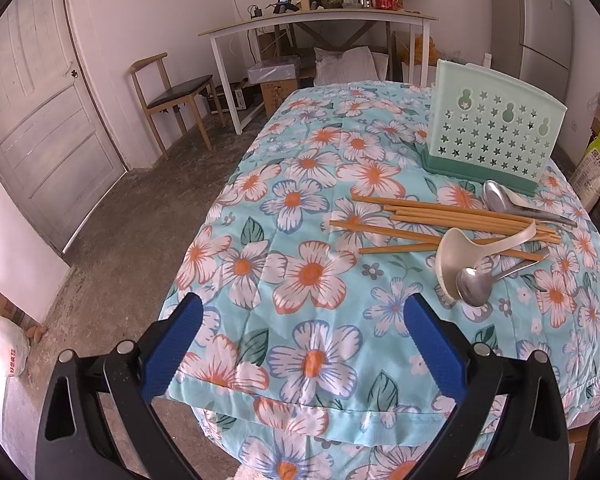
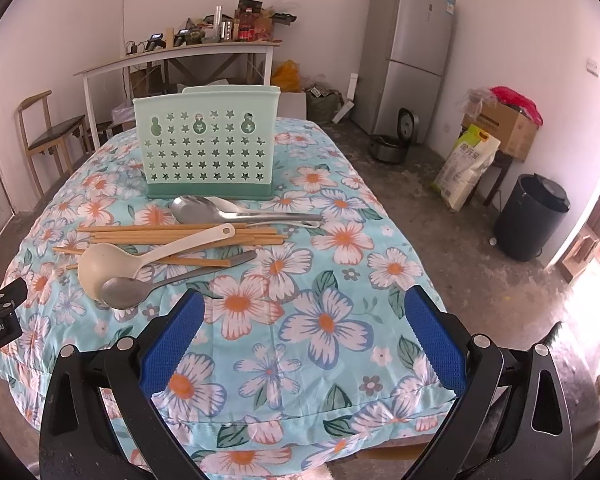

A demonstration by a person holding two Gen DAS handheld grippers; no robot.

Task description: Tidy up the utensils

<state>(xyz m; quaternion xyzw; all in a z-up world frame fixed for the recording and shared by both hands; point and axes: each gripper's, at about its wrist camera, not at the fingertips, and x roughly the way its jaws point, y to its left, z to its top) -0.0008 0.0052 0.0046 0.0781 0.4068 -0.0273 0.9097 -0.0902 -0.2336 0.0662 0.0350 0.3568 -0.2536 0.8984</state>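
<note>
Nothing sorted yet: wooden chopsticks (image 2: 180,236), metal and cream plastic spoons (image 2: 148,260) loose before perforated mint-green plastic holder (image 2: 206,148); left gripper (image 1: 304,344) and right gripper (image 2: 304,340) spread, empty.

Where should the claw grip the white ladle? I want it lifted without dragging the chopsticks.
Probably the ladle handle's far end, near its hole, where it rises off the chopsticks. Come from above with the right claw, jaws across the handle; the bowl is wide, with a spoon against it.
</note>
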